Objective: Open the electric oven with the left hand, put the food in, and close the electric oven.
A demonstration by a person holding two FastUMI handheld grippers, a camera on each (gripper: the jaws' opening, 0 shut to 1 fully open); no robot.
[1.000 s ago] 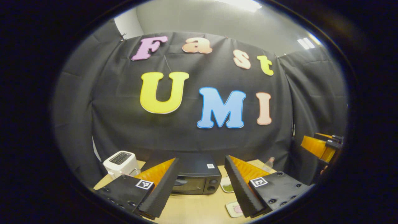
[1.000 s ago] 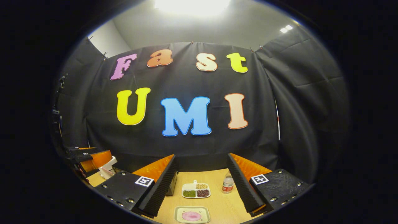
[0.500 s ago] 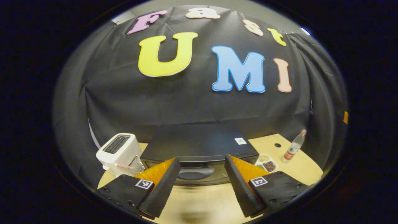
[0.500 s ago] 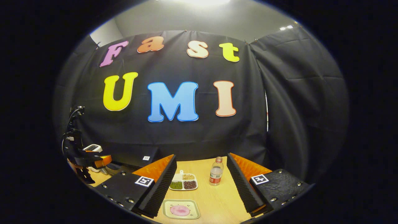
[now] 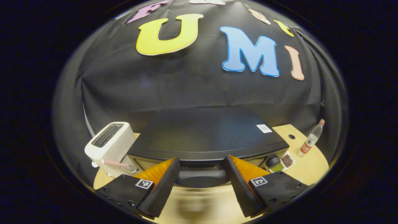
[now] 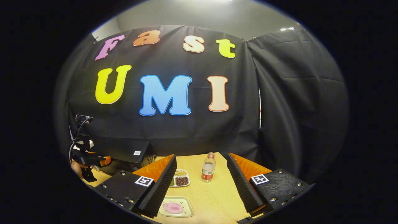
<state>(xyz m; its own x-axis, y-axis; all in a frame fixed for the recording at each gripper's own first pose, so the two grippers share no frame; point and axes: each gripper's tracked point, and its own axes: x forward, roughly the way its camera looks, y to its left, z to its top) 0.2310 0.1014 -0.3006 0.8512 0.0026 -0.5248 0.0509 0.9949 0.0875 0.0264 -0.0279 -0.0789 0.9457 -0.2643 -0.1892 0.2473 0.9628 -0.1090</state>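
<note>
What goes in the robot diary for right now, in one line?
stage: reaching for handle | left gripper: open, at oven handle | oven: door closed | right gripper: open, above table | food plate: on table

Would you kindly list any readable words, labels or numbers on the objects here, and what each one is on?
None can be read.
Oven: white sticker on its top, a code pattern, too small to read.
Bottle: red label, print too blurred to read.
Left tongs and right tongs: square black-and-white marker tags, no words.
</note>
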